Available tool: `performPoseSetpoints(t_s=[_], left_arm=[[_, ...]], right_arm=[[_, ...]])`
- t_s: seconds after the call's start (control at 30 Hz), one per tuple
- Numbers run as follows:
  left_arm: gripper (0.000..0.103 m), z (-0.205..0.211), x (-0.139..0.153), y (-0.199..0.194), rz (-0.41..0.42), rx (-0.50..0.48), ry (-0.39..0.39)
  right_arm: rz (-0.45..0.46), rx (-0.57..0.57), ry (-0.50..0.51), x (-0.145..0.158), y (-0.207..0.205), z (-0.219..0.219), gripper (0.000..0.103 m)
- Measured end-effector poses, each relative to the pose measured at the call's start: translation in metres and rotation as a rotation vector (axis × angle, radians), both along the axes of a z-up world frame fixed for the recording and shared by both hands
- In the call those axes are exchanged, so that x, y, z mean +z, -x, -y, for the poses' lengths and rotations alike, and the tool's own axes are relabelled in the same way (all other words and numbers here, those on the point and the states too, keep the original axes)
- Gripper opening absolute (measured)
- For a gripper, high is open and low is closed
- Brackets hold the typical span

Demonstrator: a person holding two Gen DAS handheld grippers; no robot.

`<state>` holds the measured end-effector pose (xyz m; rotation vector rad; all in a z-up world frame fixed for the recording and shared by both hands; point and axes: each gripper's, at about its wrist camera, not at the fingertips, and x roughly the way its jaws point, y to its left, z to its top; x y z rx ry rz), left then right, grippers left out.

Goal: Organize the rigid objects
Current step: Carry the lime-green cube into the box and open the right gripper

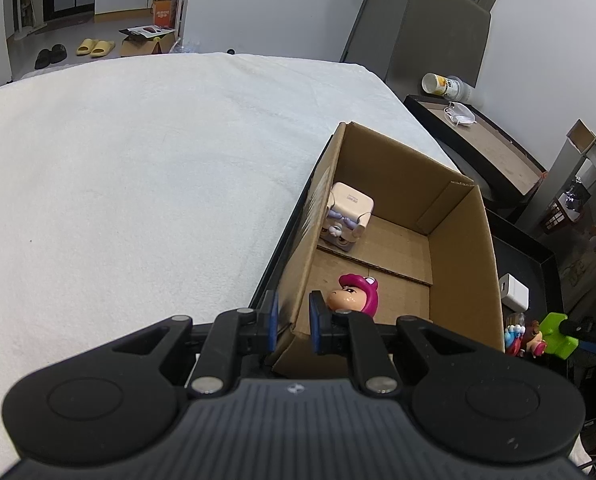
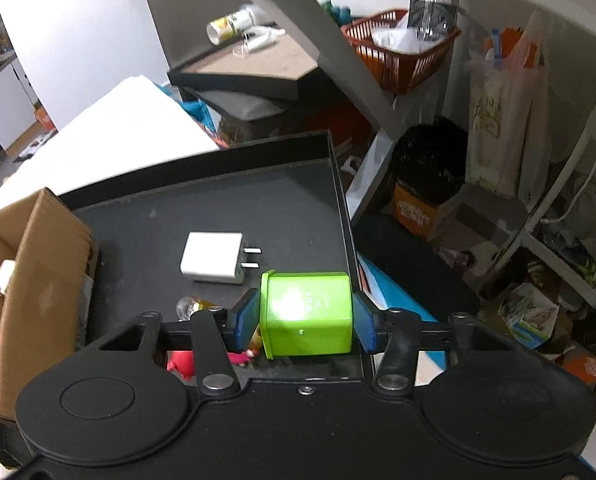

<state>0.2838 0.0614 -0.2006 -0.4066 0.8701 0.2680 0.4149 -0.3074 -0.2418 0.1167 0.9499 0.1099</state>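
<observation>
- Left wrist view: the left tool (image 1: pixel 294 322) was clamped on the near wall of the box (image 1: pixel 463 240), one pad outside and one inside.
- Inside the box, a pink toy (image 1: pixel 357 293) lay just ahead of the inner pad, and a white cube (image 1: pixel 347 216) sat farther ahead by the left wall.
- Right wrist view: the right tool (image 2: pixel 305 314) was clamped on a green block (image 2: pixel 307 314), pads on both its sides.
- A charger (image 2: pixel 214 258) lay on the tray (image 2: pixel 218 204), just ahead and left of the tool.
</observation>
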Motion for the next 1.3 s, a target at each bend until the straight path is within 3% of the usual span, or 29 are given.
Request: performPoseSetpoints(t_s=[0.47, 0.73, 1.03, 1.3], left_arm=[[0.015, 0.006, 0.003, 0.001, -0.003, -0.011, -0.039], [0.015, 0.007, 0.003, 0.001, -0.005, -0.012, -0.048], [0.015, 0.012, 0.003, 0.001, -0.004, -0.017, -0.066], [0.015, 0.012, 0.003, 0.003, 0.002, -0.032, -0.078]], right_arm=[[0.096, -0.005, -0.11, 0.032, 0.013, 0.007, 0.048], [0.149, 0.05, -0.174, 0.051, 0.023, -0.002, 0.048], [0.205, 0.139, -0.145, 0.079, 0.041, -0.028, 0.049], [0.208, 0.157, -0.144, 0.08, 0.04, -0.051, 0.049]])
